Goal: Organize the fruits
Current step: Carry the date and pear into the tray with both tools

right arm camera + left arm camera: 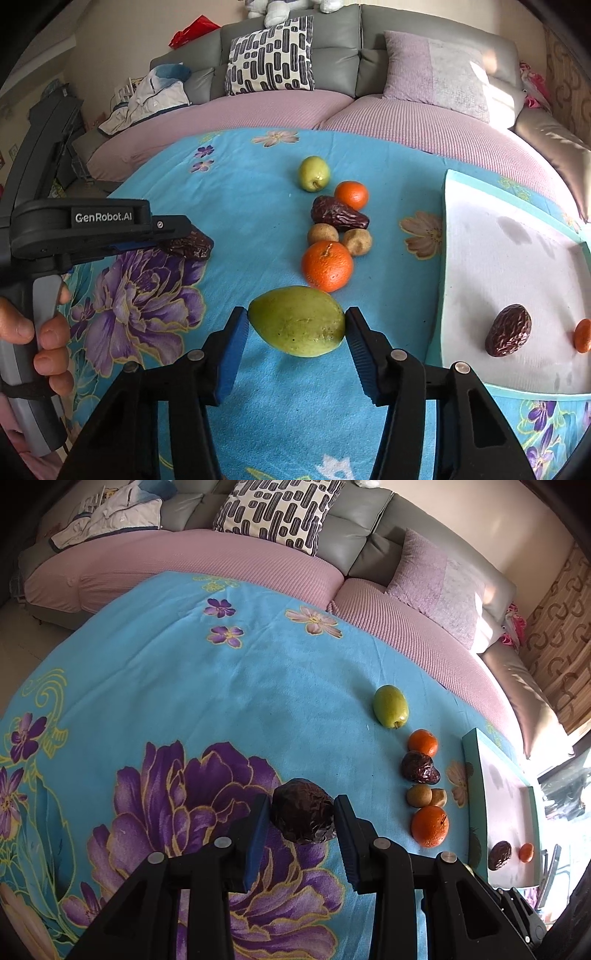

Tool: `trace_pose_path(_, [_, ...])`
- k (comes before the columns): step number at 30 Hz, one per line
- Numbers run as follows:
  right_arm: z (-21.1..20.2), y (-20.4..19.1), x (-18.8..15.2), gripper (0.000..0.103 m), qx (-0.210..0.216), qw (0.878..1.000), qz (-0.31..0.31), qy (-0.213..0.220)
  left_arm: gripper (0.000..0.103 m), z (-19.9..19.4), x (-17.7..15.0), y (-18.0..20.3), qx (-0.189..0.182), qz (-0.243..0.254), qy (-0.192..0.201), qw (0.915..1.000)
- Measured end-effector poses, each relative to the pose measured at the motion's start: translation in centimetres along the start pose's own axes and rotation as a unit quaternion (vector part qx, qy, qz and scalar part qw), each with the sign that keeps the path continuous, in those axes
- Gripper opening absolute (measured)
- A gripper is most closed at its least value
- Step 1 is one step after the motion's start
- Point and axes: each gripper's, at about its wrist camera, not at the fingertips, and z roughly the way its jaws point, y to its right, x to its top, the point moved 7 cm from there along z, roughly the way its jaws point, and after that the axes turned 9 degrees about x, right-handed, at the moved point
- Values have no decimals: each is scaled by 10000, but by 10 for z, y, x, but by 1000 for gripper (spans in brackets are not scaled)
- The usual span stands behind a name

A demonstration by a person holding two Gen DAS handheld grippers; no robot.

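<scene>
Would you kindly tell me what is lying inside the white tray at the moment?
The white tray holds one dark date and a small orange near its right side. The orange is cut off by the image edge; the rest looks bare.

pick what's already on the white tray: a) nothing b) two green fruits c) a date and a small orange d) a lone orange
C: the right wrist view shows a dark wrinkled date and a small orange lying apart on the white tray; the green fruit sits between the right gripper fingers above the cloth.
</scene>
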Motion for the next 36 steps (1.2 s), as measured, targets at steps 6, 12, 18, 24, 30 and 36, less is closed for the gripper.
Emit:
trace_pose_path(6, [-16, 20, 7, 55, -164, 9993, 223, 243, 38, -9, 2, 6, -94, 50, 121, 9999])
trace_pose_path(12, [-29, 41, 8, 55, -331, 9978, 413, 395, 38, -23, 4, 25, -354, 207, 277, 9988])
trace_pose_path(18, [-50, 75, 9, 55, -615, 9935, 743, 612, 38, -32, 2, 52, -580, 467, 347, 9966])
trace_pose_path(24, [-81, 127, 3, 55, -1070, 9826, 1238, 884, 38, -36, -9, 95, -918, 922, 335, 9909])
trace_pose_path(30, [-116, 182, -9, 56, -1660, 9643, 1736, 1117, 38, -37, -28, 152, -1239, 1580, 330, 9791])
trace_pose_path(36, [-139, 212, -17, 56, -1937, 9532, 1927, 1297, 38, -37, -46, 205, -1520, 2118, 403, 9646])
